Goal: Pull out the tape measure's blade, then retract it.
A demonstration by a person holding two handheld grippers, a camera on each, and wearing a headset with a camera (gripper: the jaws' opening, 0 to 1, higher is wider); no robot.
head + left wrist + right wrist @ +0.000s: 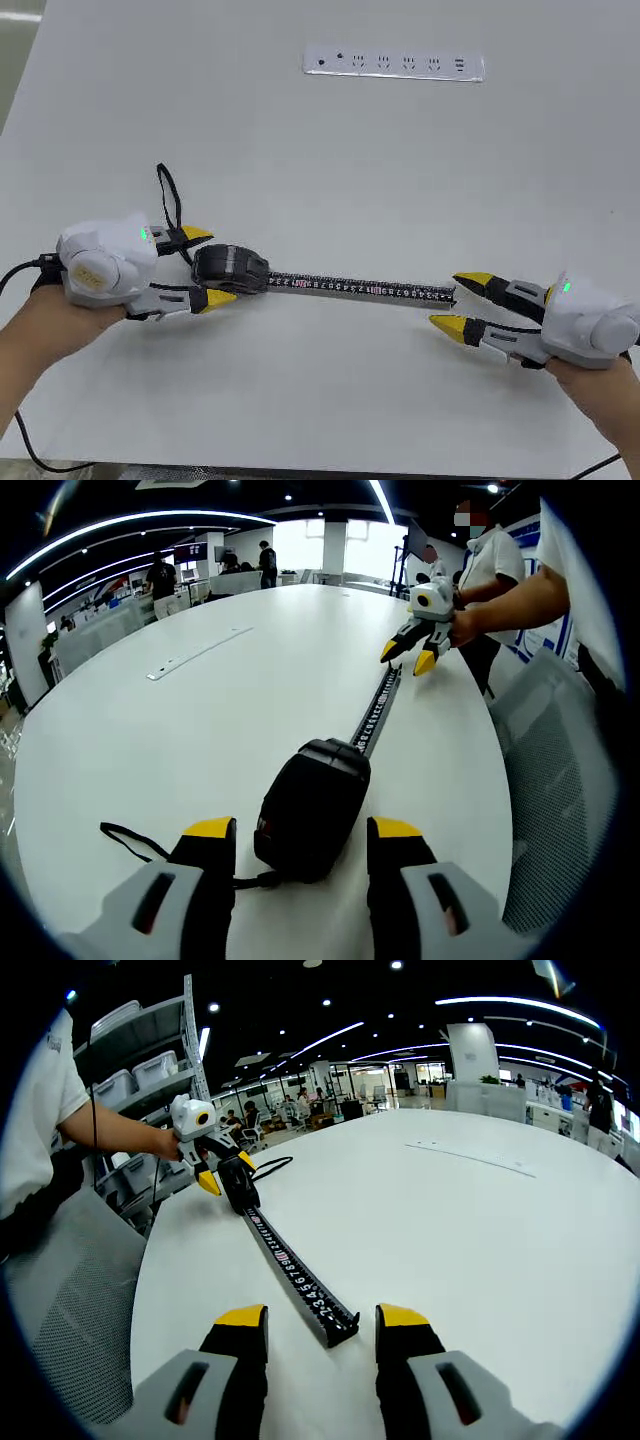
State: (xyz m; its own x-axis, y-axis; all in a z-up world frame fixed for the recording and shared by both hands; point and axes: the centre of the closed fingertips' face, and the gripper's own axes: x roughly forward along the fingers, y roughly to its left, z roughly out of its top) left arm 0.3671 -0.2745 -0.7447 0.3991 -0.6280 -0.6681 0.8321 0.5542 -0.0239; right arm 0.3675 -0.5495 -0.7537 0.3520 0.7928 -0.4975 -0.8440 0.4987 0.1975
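The left gripper and right gripper each had a rounded white housing with a small green light on it and dark grey jaws ahead of it tipped in pointed yellow, a black cable ran out behind the left housing, and the person wore a white short-sleeved shirt.

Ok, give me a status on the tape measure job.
Done: the blade is pulled well out of the tape measure case and lies flat on the white table.
In hand: the left gripper has its open jaws on either side of the case. The blade's tip lies between the open jaws of the right gripper, not pinched.
Left: retracting the blade into the case.
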